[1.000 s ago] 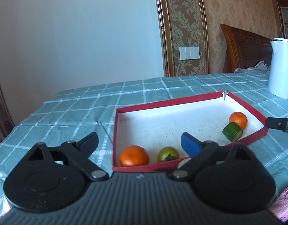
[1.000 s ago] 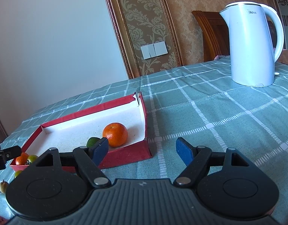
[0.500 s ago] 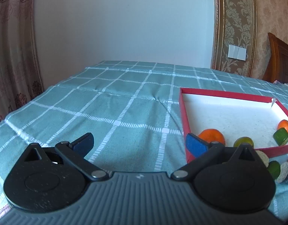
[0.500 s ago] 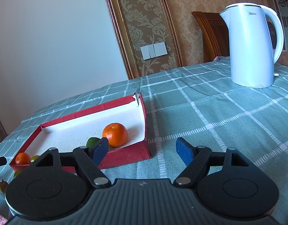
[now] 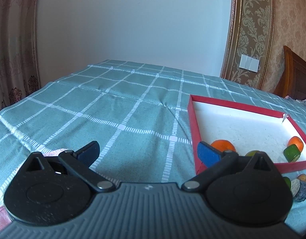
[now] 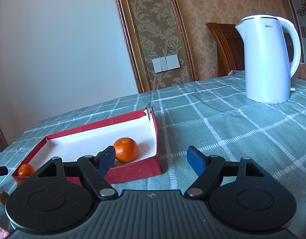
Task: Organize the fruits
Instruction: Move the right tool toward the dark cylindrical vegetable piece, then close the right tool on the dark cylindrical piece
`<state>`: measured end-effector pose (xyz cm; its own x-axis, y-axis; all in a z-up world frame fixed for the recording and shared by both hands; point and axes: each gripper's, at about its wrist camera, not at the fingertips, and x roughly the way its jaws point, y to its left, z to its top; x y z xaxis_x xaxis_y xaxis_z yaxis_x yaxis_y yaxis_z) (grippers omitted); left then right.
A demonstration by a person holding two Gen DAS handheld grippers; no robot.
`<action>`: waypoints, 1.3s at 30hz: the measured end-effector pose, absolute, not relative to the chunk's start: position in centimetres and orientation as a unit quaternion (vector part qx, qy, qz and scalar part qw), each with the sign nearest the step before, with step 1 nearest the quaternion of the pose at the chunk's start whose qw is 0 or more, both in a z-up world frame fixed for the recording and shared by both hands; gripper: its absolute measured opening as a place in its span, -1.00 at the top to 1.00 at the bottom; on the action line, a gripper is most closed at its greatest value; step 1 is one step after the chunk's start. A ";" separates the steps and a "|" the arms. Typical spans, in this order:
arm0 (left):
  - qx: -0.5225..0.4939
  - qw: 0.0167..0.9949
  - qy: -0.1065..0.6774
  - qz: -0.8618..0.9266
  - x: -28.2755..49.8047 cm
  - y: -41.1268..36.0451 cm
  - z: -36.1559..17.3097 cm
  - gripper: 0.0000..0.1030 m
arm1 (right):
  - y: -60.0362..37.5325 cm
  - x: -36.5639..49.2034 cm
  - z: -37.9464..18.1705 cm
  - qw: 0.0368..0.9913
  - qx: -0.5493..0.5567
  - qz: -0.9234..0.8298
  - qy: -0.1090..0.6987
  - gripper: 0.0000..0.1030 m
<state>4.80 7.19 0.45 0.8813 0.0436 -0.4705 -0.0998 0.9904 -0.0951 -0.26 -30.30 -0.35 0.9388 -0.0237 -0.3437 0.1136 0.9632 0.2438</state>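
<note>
Fruit pieces (image 5: 299,186) lie loose on the bench beside the shallow red cardboard tray (image 5: 193,125). Both left gripper (image 5: 148,153) and right gripper (image 6: 151,158) gape empty; approach low, straddling one piece squarely.

Tray (image 6: 133,172): on the tablecloth (image 6: 232,131).
Tangerine (image 6: 126,149): in tray, near right wall.
Second tangerine (image 6: 26,169): in tray's left near corner.
Kettle (image 6: 267,59): behind, right of tray, well apart.
</note>
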 end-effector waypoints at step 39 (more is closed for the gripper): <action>-0.074 0.968 0.238 0.030 4.4 7.7 0.5 -1.00 | -19.4 -2.2 -0.9 0.956 -0.005 0.129 0.265 -0.53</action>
